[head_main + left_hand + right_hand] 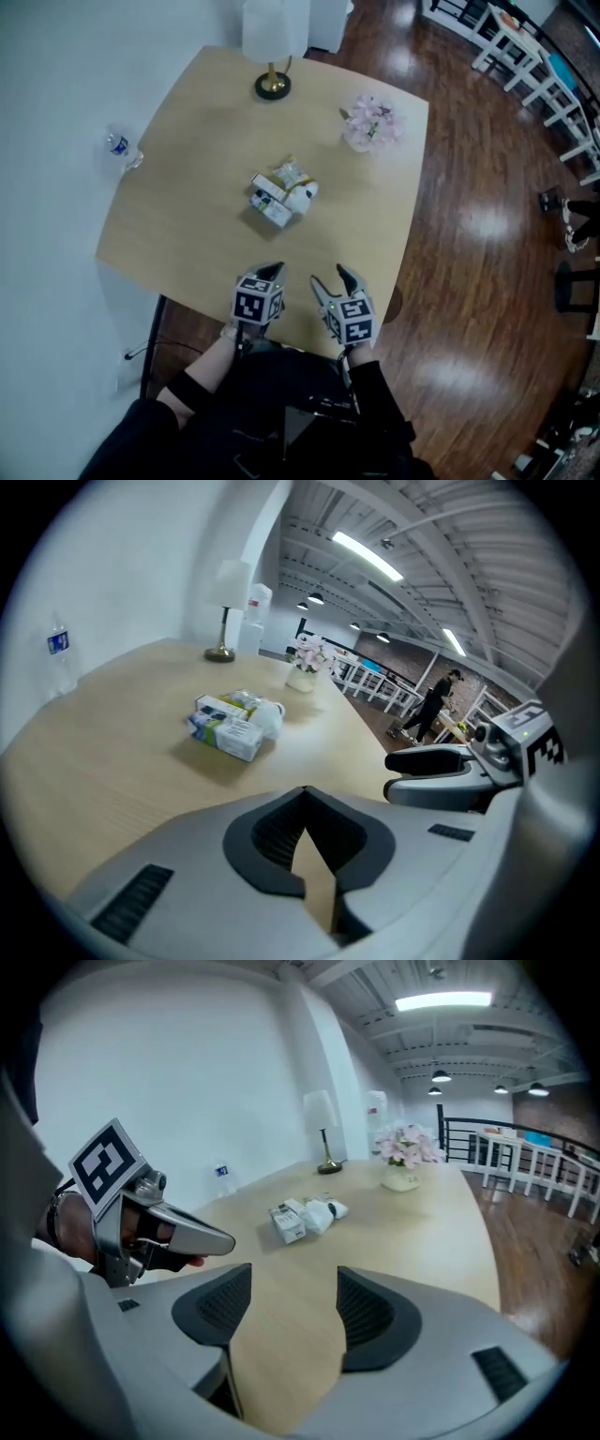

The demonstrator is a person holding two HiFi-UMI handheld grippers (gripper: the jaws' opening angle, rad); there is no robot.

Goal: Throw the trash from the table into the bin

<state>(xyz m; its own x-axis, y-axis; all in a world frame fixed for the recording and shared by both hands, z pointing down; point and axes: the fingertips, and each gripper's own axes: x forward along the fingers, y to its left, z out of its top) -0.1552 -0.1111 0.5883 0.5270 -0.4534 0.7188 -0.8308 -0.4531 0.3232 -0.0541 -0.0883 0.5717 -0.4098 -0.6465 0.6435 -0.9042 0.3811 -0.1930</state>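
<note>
The trash [281,195] is a small heap in the middle of the tan table [178,234]: little printed boxes, a crumpled white piece and a clear wrapper. It also shows ahead in the left gripper view [234,726] and the right gripper view [305,1215]. Both grippers hover side by side over the table's near edge, well short of the heap. My left gripper [273,273] [305,791] has its tips together with nothing between them. My right gripper [330,277] [293,1288] stands open and empty, with bare table showing through the gap.
A lamp [273,84] stands at the table's far edge and a vase of pink flowers [372,122] at its far right. A water bottle [122,148] sits beside the left edge. White chairs [525,47] stand beyond on the wood floor. No bin is in view.
</note>
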